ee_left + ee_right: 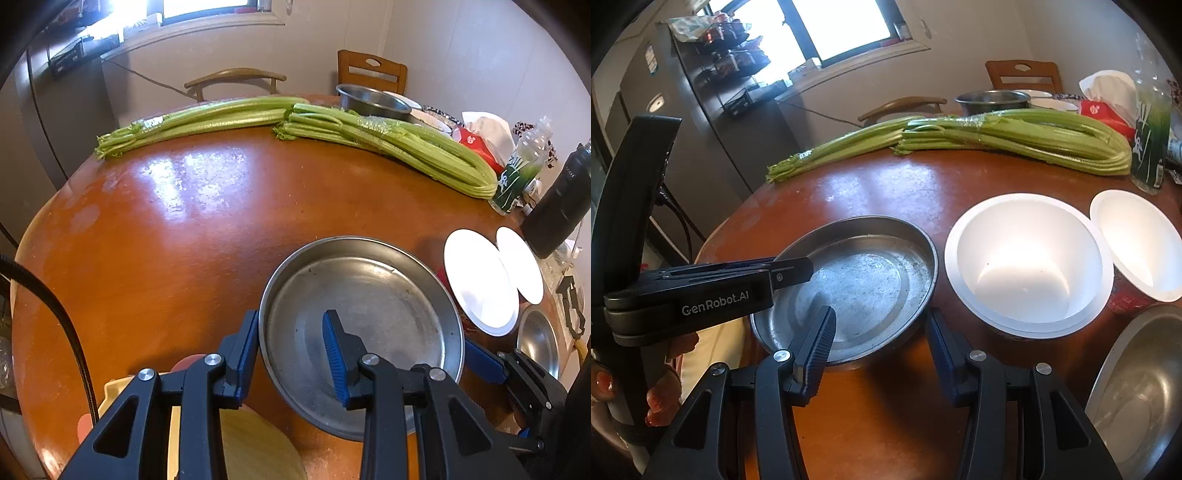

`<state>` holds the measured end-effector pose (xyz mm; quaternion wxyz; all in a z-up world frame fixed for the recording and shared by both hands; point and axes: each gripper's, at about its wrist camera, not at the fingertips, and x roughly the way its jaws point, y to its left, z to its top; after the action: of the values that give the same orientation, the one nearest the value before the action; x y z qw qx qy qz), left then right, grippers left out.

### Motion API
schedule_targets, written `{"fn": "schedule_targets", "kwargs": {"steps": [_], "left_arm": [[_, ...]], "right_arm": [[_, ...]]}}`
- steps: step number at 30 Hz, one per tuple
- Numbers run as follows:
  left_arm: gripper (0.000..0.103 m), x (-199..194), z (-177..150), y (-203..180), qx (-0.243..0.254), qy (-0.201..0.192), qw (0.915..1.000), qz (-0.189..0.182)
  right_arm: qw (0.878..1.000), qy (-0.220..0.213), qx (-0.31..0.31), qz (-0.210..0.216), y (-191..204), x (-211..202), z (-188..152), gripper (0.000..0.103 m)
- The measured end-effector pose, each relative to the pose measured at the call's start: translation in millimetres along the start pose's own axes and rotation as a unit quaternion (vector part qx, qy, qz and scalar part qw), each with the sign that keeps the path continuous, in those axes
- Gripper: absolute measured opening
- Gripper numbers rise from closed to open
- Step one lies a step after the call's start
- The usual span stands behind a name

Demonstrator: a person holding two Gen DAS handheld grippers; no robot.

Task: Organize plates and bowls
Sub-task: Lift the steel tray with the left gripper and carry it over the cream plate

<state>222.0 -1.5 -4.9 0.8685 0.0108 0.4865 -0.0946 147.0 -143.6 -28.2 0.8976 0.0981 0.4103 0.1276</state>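
A round, shallow metal plate (369,295) (864,273) lies at the near edge of the brown table (184,240). My left gripper (291,354) is shut on its left rim, one pad outside and one inside; its upper finger (792,273) shows over that rim in the right wrist view. My right gripper (879,343) straddles the near right rim with wide jaws. One finger reaches over the plate floor, while the other finger (484,360) sits just outside the rim. Two white foam bowls (1027,266) (1141,243) stand right of the plate. A metal bowl (1137,398) is at the near right.
Two long celery bunches (369,136) lie across the far side, with a metal basin (373,101) behind them. A green-labelled bottle (521,173), a black bottle (561,206) and a red tissue pack (476,140) crowd the right. A person's hand (661,398) holds the left gripper's handle.
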Motion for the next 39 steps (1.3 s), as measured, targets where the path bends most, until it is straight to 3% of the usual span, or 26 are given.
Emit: {"fn": "schedule_targets", "kwargs": {"steps": [22, 39], "left_arm": [[0.035, -81.1, -34.1, 33.2, -0.034, -0.065, 0.9972, 0.017], [0.035, -120.1, -77.7, 72.1, -0.081, -0.093, 0.9911, 0.051]], "right_arm": [[0.997, -0.04, -0.067, 0.024, 65.6, -46.5, -8.1, 0.052], [0.99, -0.031, -0.125, 0.049, 120.8, -48.2, -26.5, 0.052]]}}
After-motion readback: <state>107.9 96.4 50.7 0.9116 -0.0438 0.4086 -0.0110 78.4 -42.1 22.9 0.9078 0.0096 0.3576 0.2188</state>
